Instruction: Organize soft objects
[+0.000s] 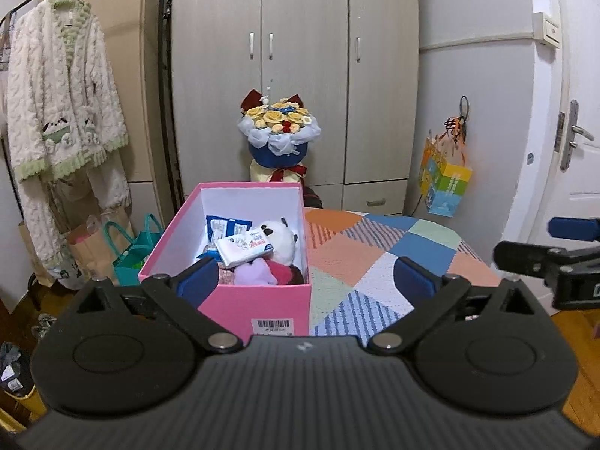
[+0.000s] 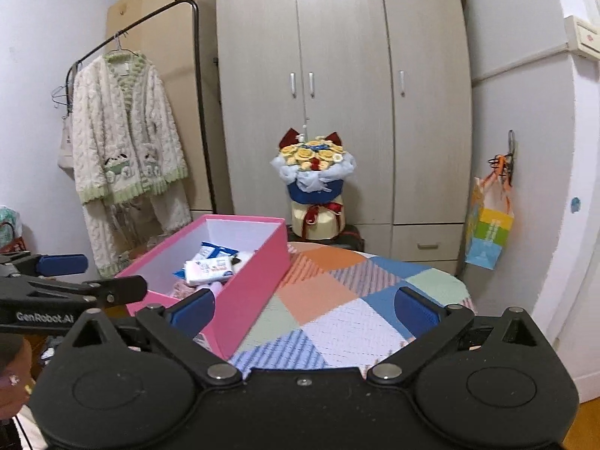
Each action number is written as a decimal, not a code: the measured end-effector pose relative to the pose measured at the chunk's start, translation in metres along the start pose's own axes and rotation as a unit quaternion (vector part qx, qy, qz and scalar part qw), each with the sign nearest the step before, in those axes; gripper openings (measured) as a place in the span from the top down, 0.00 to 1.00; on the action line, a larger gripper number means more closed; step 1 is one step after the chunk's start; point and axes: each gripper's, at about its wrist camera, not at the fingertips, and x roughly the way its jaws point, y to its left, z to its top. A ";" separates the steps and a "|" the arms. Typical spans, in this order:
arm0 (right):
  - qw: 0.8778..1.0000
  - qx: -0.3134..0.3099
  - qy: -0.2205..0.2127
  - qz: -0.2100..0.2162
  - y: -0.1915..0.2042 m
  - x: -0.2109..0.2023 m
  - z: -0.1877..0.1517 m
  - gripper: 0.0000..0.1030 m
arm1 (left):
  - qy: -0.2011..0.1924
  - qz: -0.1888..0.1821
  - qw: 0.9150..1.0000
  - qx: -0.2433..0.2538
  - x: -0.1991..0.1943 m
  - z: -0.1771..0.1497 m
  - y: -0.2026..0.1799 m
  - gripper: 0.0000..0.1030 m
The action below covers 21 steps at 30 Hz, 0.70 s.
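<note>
**Kid:** Right in front of your left hand-held gripper (image 1: 305,275) sits the pink box (image 1: 262,302). Its long side runs away from you. Which hand is closer?

**Helper:** Your left one. Your right hand-held gripper (image 2: 303,305) has the box off to its left side, over the patchwork bed cover (image 2: 337,300).

**Kid:** Are you holding anything?

**Helper:** No. Both stand wide apart, with nothing between the blue pads.

**Kid:** What's inside?

**Helper:** A fluffy panda toy (image 1: 279,238), a smooth tissue pack (image 1: 245,249), and something soft and purple (image 1: 253,273). The box is stiff card with white inside. No soft things are left on the cover, so I think you're nearly done.
</note>
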 end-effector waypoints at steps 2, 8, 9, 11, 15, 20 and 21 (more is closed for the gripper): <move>1.000 0.016 -0.007 0.008 -0.004 -0.003 -0.003 0.00 | -0.001 0.006 1.000 0.018 0.000 -0.006 -0.004 0.02; 1.000 0.016 -0.010 -0.020 -0.001 -0.005 -0.013 0.00 | -0.005 -0.006 1.000 0.028 0.004 -0.011 -0.007 0.02; 1.000 0.014 -0.009 -0.024 0.000 -0.005 -0.014 0.00 | -0.005 -0.006 1.000 0.027 0.006 -0.011 -0.006 0.02; 1.000 0.011 -0.007 -0.028 0.001 -0.005 -0.016 0.00 | -0.008 -0.001 1.000 0.026 0.008 -0.011 -0.005 0.02; 0.999 0.008 -0.010 -0.052 0.004 -0.005 -0.016 0.00 | -0.008 0.009 1.000 0.021 0.013 -0.014 -0.002 0.02; 0.997 0.004 -0.005 -0.075 0.006 -0.004 -0.019 0.00 | -0.001 0.017 1.000 0.009 0.016 -0.017 0.004 0.02; 0.997 0.004 -0.003 -0.077 0.006 -0.004 -0.019 0.00 | -0.001 0.017 1.000 0.008 0.016 -0.018 0.005 0.02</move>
